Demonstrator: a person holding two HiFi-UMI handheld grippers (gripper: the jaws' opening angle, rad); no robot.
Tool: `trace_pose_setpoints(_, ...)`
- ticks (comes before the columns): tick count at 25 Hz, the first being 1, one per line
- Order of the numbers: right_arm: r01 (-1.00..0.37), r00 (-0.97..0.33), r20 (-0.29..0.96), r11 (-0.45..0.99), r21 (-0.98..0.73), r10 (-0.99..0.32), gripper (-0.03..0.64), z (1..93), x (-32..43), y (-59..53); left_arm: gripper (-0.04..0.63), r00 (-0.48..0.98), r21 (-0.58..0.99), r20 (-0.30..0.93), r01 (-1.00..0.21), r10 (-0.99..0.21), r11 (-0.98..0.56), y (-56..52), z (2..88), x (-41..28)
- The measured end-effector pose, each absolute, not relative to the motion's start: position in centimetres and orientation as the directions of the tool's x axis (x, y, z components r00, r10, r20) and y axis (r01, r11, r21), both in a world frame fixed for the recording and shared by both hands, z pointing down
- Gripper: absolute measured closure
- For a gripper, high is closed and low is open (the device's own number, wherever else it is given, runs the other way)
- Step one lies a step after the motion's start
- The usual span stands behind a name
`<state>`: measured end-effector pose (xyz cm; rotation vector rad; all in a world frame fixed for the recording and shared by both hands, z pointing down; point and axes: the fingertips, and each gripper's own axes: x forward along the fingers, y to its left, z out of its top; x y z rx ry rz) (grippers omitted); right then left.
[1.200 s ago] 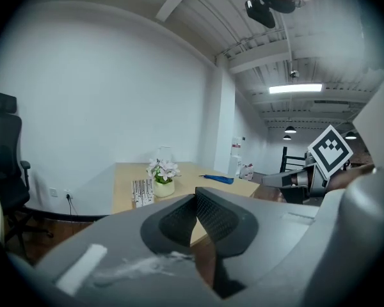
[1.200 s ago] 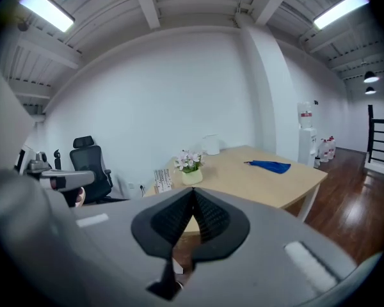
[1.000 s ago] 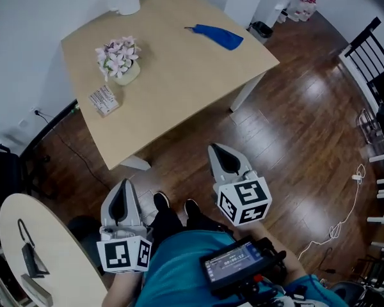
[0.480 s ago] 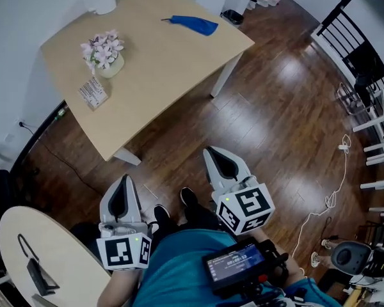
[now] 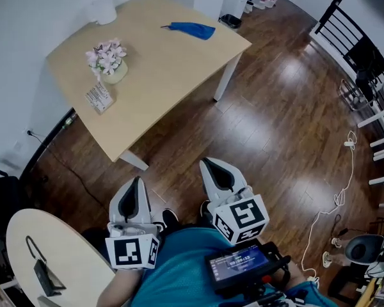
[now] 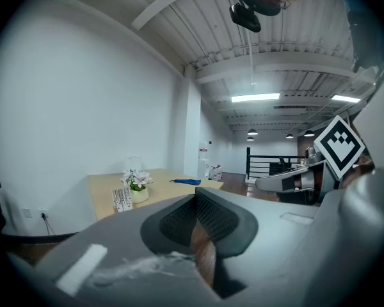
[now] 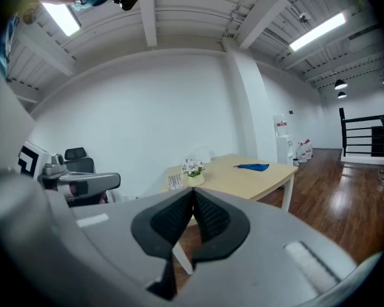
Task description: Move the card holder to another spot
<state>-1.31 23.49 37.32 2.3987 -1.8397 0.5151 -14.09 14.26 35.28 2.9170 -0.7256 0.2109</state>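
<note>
Noted left gripper (image 5: 137, 183) jaws pressed together, nothing between; same on right gripper (image 5: 208, 165). Found both low centre in head view, over dark wood floor (image 5: 275, 126). Located card holder (image 5: 100, 97) upper left on tan table (image 5: 166, 75), just beside flower pot (image 5: 109, 62), well apart from both grippers. Logged blue cloth (image 5: 191, 29) near table's far edge.

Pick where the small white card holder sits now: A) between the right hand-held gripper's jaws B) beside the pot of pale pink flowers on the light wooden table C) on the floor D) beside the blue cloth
B: the small white card holder lies on the light wooden table just beside the pot of pale pink flowers, well away from the blue cloth.
</note>
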Motion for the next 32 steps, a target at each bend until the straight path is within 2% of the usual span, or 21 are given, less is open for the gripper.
trace_pose_setpoints(8, -0.955, 0.216, 0.299, -0.265, -0.134, -0.93, 0.624, 37.0, 0.9, 26.5, 0.58, 0.866, 0.101, 0.196, -0.484, -0.46, -0.869, 16.6, 36.4, -11.0)
trace_pose_setpoints(15, -0.943, 0.256, 0.314, -0.307, -0.126, -0.914, 0.626, 37.3, 2.9, 28.9, 0.58, 0.892, 0.097, 0.215, -0.424, -0.398, -0.9, 19.5, 37.1, -8.4)
trace_pose_setpoints(32, -0.947, 0.253, 0.327, -0.303, -0.109, -0.91, 0.626, 38.0, 1.7, 28.7, 0.58, 0.894, 0.108, 0.213, -0.422, -0.393, -0.9, 19.4, 37.5, -9.2)
